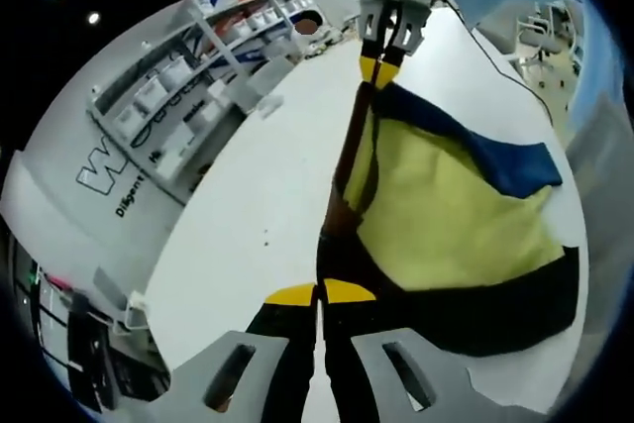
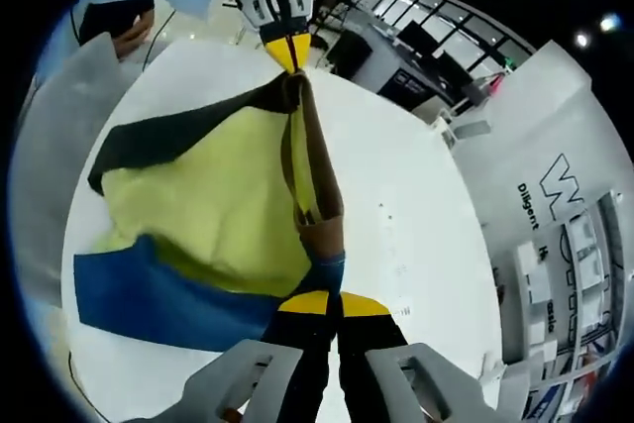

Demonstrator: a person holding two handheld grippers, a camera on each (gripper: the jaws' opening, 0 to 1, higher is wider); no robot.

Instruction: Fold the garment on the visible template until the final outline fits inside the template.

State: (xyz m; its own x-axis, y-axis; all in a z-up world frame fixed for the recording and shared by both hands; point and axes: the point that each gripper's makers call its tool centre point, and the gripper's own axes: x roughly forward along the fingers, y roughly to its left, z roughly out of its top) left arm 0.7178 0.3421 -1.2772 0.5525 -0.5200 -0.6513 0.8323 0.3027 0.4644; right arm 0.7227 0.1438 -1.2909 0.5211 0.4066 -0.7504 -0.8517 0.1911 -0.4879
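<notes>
A yellow garment (image 1: 451,215) with blue and black panels hangs stretched above the white table (image 1: 258,215). My left gripper (image 1: 320,293) is shut on its black-edged corner; at the far end the right gripper (image 1: 380,68) pinches the other corner by the blue panel. In the right gripper view the garment (image 2: 213,210) spreads to the left, my right gripper (image 2: 334,303) is shut on the blue corner, and the left gripper (image 2: 288,52) holds the black corner at the top. A brown inner edge (image 2: 319,195) runs taut between both grips.
White table surface (image 2: 416,235) stretches right of the garment. Shelving with bins (image 1: 188,96) stands beyond the table edge. A person's hand (image 2: 129,35) and dark sleeve rest near the far table edge. A cable (image 1: 505,66) trails across the table.
</notes>
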